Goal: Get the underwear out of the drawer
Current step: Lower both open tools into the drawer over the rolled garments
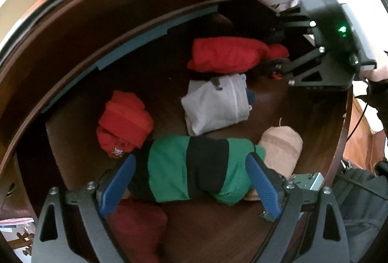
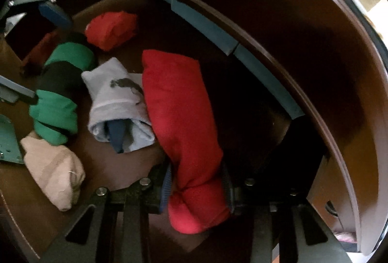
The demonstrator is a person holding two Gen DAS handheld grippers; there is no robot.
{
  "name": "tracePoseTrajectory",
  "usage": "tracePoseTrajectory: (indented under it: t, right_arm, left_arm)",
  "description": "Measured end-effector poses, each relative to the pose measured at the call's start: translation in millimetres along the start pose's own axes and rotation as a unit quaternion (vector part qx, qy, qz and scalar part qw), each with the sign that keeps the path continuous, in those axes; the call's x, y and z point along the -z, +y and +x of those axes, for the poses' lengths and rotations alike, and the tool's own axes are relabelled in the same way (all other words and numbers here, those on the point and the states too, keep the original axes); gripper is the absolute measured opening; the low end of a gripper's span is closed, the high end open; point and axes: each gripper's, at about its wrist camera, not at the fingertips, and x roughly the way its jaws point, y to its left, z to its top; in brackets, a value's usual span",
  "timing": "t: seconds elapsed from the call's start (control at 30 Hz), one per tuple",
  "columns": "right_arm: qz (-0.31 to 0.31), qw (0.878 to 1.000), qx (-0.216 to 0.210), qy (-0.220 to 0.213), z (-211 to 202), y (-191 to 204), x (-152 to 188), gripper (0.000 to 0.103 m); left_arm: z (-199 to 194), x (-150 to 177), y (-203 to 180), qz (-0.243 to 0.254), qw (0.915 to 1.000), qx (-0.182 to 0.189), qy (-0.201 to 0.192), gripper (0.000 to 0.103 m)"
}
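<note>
An open wooden drawer [image 1: 80,141] holds several rolled underwear. In the right wrist view my right gripper [image 2: 197,187] is shut on the near end of a long red roll [image 2: 179,102], which is pinched into a crease between the pads. In the left wrist view that gripper [image 1: 271,67] sits at the right end of the red roll [image 1: 225,54]. My left gripper [image 1: 191,180] stands wide open low over the drawer floor. A green-and-black striped roll [image 1: 194,170] lies between its blue pads [image 1: 118,185] and does not look squeezed.
Also in the drawer are a light grey roll [image 1: 215,102], an orange-red roll [image 1: 123,122], a beige roll [image 1: 281,149] and a dark red one [image 1: 138,226]. The drawer's curved wooden wall [image 1: 72,27] rises behind them. A hand [image 1: 378,73] holds the right gripper.
</note>
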Motion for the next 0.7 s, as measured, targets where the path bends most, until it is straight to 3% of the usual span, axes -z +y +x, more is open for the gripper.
tracePoseTrajectory:
  t: [0.47,0.53,0.7]
  right_arm:
    - [0.007,1.0,0.0,-0.022,-7,-6,4,0.038]
    - [0.004,1.0,0.002,-0.022,-20,13,5,0.038]
    - [0.005,1.0,-0.001,-0.022,-21,17,5,0.038]
  left_arm:
    - [29,-21,1,0.012,0.9974,0.023,0.067,0.095]
    - [35,-20,-1,0.012,0.9969,0.026,0.074,0.096]
    - [50,-34,5,0.003,0.9949,0.039,0.092,0.098]
